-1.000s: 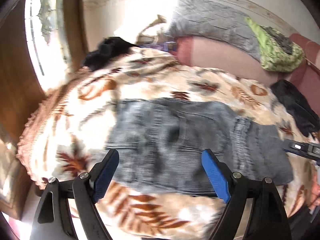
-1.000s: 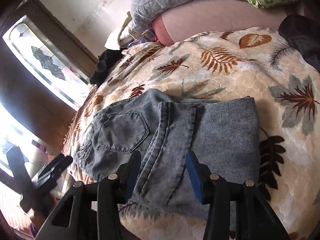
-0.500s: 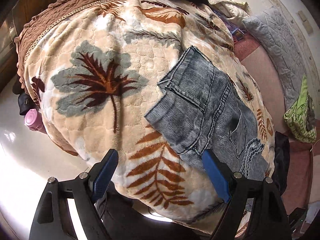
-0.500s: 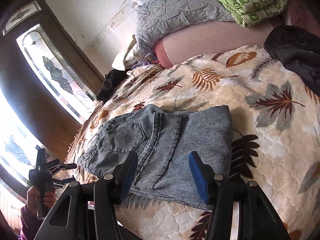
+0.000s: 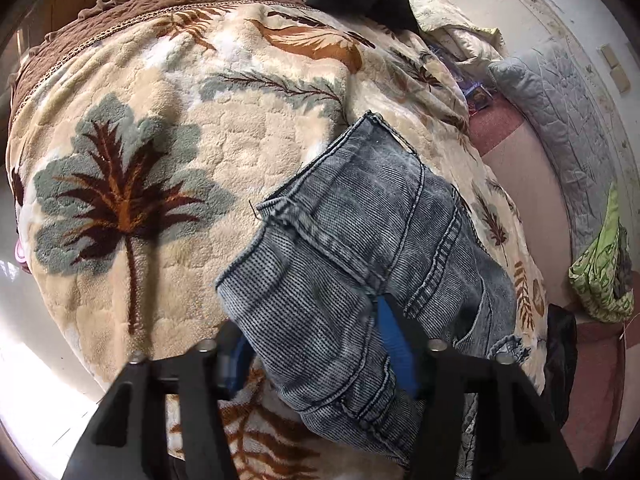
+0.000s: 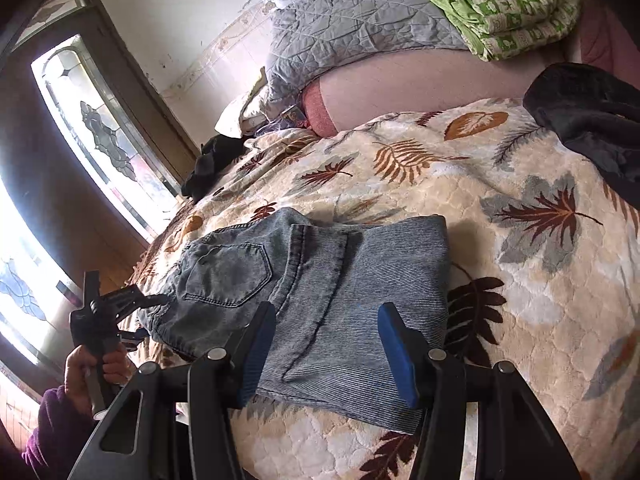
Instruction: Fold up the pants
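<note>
Folded jeans [image 6: 320, 280] on leaf-patterned blanket [image 6: 520, 320]

This is a bedroom in a home. A bed takes up most of the view, covered by a plush cream blanket [image 6: 500, 320] printed with brown and grey leaves. At the far end lie a grey quilted pillow [image 6: 352, 36] and a folded green patterned cover [image 6: 504, 12]. To the left stands a dark wooden door [image 6: 132, 92] with frosted, leaded glass panes letting in daylight. Dark clothes [image 6: 592, 120] lie loose on the right, and the far wall [image 6: 192, 12] is pale and scuffed.
</note>
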